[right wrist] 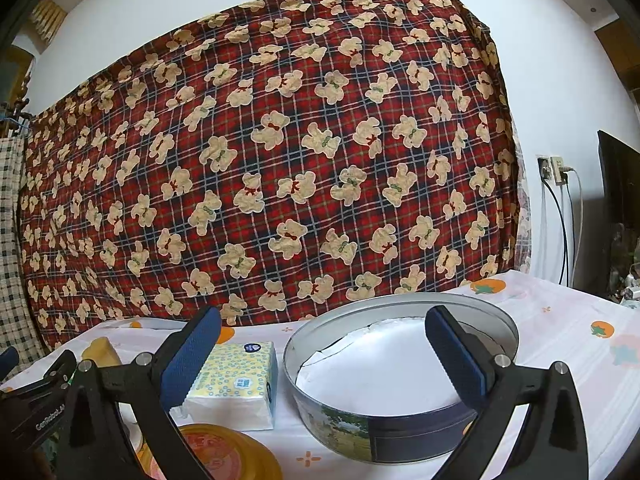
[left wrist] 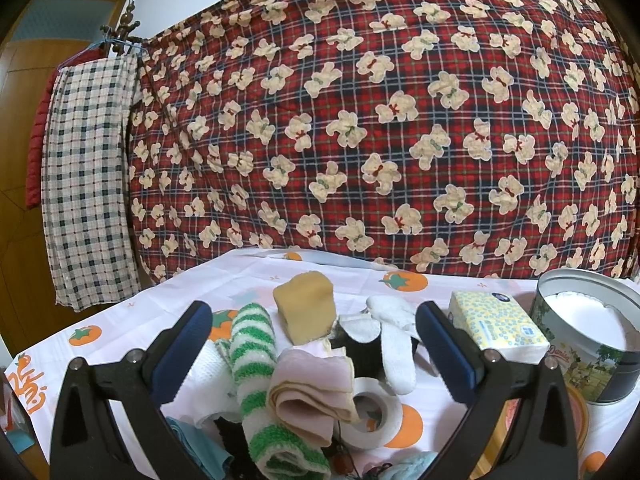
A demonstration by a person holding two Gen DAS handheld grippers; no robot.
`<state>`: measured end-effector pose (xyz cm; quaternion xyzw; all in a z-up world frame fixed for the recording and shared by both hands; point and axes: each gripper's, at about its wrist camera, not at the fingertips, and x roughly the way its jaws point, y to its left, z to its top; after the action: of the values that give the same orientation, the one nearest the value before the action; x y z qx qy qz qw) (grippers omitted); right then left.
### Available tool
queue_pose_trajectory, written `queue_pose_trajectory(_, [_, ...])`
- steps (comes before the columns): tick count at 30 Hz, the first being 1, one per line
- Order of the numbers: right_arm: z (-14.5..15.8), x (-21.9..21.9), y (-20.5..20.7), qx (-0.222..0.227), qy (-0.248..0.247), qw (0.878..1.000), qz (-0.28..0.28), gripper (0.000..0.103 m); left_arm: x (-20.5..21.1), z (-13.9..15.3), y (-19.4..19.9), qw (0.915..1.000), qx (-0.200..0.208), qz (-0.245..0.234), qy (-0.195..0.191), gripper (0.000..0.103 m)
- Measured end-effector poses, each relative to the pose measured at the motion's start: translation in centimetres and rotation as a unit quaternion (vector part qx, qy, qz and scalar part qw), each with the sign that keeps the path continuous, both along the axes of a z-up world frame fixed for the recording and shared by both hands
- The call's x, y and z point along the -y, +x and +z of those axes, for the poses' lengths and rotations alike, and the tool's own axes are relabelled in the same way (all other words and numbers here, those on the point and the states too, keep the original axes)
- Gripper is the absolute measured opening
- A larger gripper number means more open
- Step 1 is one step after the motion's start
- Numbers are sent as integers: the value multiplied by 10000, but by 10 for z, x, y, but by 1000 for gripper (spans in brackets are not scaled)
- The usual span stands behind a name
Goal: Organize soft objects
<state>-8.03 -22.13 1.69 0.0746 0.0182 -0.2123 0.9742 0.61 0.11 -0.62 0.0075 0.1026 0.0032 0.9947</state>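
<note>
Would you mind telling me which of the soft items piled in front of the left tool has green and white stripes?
The fuzzy striped sock, lying lengthwise at the pile's left. The folded cloth beside it is plain pink; the sponge block behind is plain yellow.

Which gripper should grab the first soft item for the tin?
Left. The left gripper is open over the pile, the pink folded cloth between its fingers. The right gripper, also open, faces only the round tin.

You've got one round tin (right wrist: pixel 400 396), one tissue pack (right wrist: pixel 236 384), one roll of white tape (left wrist: pixel 374 412), one yellow sponge (left wrist: pixel 306 306), one green-striped sock (left wrist: pixel 260 384), one folded pink cloth (left wrist: pixel 310 390) and one yellow lid (right wrist: pixel 224 454).
</note>
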Motion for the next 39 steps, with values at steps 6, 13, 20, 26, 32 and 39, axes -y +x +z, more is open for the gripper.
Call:
queue_pose_trajectory(6, [2,-6,0,-11,-117,9999,37,103,0,0,0,10000,-7,9,-6,103])
queue_pose_trajectory(13, [-1,-12,2,36,-225,9996,154,103,1,-1,-1,10000,4,42,-52,103])
queue_pose_trajectory(20, [-3,-30,5,4,-576,9975,403,103,-9,-6,-17,9993,-238,-93,-279,103])
queue_pose_trajectory(26, [-4,-45,6,-4,-886,9948,503,103,-32,-8,-26,9986,-487,107,-201,103])
queue_pose_trajectory(32, [-4,-50,8,-5,-775,9940,767,103,-48,-9,-38,9972,-653,276,-228,103])
queue_pose_trajectory(39, [-8,-75,16,-220,-636,9883,1366,102,-73,-7,-38,9957,-770,470,-207,103])
